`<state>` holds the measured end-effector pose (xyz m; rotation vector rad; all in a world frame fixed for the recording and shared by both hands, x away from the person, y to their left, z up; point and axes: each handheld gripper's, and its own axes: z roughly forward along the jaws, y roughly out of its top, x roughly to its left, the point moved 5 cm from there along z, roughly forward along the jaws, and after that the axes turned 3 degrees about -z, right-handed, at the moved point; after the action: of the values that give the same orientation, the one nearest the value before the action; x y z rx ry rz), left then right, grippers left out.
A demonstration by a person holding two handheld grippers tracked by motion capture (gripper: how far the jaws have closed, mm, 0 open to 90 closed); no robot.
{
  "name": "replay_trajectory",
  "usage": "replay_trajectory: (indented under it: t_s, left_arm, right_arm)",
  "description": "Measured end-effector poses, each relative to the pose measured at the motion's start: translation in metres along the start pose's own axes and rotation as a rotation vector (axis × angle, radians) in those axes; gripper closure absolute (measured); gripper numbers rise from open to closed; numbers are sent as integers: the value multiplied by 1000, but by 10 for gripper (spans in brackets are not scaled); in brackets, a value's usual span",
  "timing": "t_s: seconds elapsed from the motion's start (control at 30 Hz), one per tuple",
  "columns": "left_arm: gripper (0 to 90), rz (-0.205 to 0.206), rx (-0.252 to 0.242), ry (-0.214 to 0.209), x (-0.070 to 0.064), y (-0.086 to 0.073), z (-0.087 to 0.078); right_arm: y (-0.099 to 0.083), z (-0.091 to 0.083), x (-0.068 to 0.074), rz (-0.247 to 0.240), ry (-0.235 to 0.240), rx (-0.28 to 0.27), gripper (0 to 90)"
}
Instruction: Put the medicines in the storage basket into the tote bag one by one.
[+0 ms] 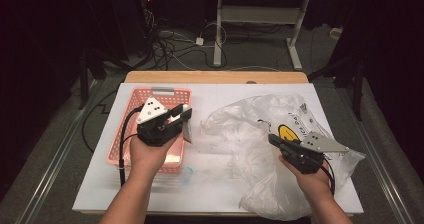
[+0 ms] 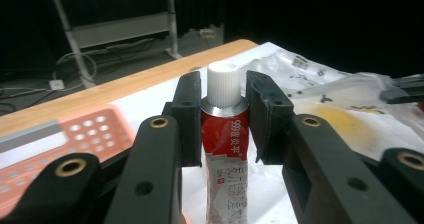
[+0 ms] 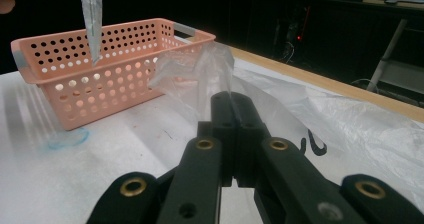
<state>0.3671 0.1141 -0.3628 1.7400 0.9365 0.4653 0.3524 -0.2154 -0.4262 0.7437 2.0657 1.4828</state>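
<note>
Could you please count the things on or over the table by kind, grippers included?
Grippers: 2, left gripper and right gripper
Baskets: 1, pink basket
Tubes: 1, red and white tube
Plastic bags: 1, clear bag
Total: 5

Basket point(image 1: 130, 134) left on table point(image 1: 215, 189) — plastic bag point(image 1: 250, 129) right.

A high camera looks forward and down over the white table point(image 1: 210, 184). Each gripper camera sits close behind its own black jaws, low above the table. All three views share the pink basket point(image 1: 131, 104) point(image 2: 60, 149) point(image 3: 75, 79) and the clear plastic bag point(image 1: 250, 119) point(image 2: 340, 94) point(image 3: 200, 74).
</note>
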Motion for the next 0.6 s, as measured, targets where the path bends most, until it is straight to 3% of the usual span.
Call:
replay_trajectory:
  t_s: [0.23, 0.6]
  left_arm:
    - [674, 9, 8, -58, -21, -6, 16]
    - [673, 61, 33, -151, -62, -16, 41]
  right_arm:
    - [1, -1, 0, 3, 0, -2, 900]
    - [1, -1, 1, 5, 6, -7, 900]
